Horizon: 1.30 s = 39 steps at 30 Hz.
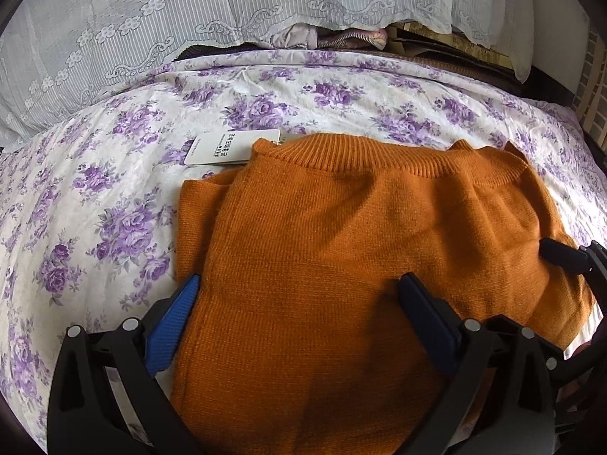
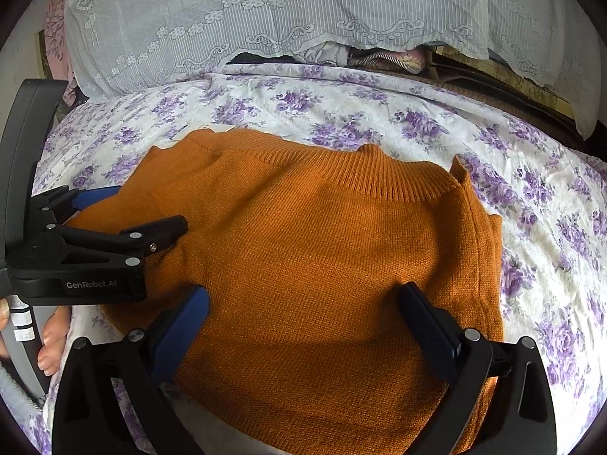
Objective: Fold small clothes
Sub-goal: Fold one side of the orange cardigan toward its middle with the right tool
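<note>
The near hem of the orange sweater (image 1: 341,258) runs off the bottom of the left wrist frame, behind the left gripper (image 1: 299,303), whose body is cut by the same edge. At the right edge only one dark fingertip of the right gripper (image 1: 565,256) shows. The print on the white tag (image 1: 227,148), upper left of the sweater, is too small to read, and the knit covers the tag's right end. At top centre, the lace cloth (image 1: 189,19) hides most of a bundle of fabrics (image 1: 341,36); what they are cannot be told.
</note>
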Tool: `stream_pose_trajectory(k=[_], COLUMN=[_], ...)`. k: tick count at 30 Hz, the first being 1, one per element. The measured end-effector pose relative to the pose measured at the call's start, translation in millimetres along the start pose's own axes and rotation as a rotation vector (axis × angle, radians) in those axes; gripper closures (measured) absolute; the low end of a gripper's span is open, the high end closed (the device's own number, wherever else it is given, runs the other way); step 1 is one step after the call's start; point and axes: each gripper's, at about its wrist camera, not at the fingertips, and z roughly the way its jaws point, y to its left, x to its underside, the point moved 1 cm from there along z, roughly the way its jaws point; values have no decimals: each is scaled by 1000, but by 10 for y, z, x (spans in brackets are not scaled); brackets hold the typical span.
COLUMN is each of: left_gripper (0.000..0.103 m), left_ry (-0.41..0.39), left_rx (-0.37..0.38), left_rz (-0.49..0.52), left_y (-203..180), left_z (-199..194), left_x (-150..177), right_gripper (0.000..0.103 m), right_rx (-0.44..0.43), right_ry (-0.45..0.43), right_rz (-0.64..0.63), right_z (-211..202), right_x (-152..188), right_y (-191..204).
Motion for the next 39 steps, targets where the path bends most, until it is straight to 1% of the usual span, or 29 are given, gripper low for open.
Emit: stream_pose_trajectory(k=[3, 6, 8, 11, 13, 14, 16, 19, 26, 28, 29, 33, 36, 38, 39], left_gripper=[4, 4, 4, 4, 4, 4, 4, 4, 4, 4, 4, 4, 4, 4, 4], left_ry=[-23, -52, -43, -18, -13, -13, -13, -18, -23, -16, -13, 17, 25, 17, 7], left_rx=[-2, -12, 6, 28, 32, 29, 16, 1, -35, -44, -45, -47, -50, -51, -51], left_rz=[-19, -74, -120, -195, -226, -231, -220, -182, -74, -60, -58, -63, -73, -81, -84], left_y=[40, 157, 267, 442, 502, 510, 484, 389, 129, 91, 84, 82, 98, 115, 122], left_z=[-78, -205, -244, -284, -313, -329, -361, -436, -589, -617, -625, -618, -612, -631, -652], left_x=[-1, 16, 42, 129, 183, 208, 259, 354, 564, 615, 635, 704, 716, 705, 697], right_gripper=[3, 3, 3, 3, 3, 3, 3, 3, 3, 3, 3, 3, 3, 3, 3], right_rx=[-13, -10, 15, 20, 14, -8, -52, -127, -220, -267, -283, -403, -517, -560, -565], right_ry=[-10, -59, -115, -214, -220, -211, -193, -175, -187, -190, -191, -179, -150, -132, -126], right_rz=[12, 57, 112, 250, 336, 400, 488, 613, 669, 701, 710, 759, 807, 833, 840], right_z=[-23, -128, -247, -467, -497, -495, -467, -449, -557, -634, -664, -815, -862, -859, -847], right_x=[2, 22, 51, 142, 197, 249, 328, 472, 662, 747, 772, 927, 1021, 1034, 1021], right_y=[-22, -99, -192, -432, -588, -695, -833, -991, -960, -959, -964, -921, -840, -785, -775])
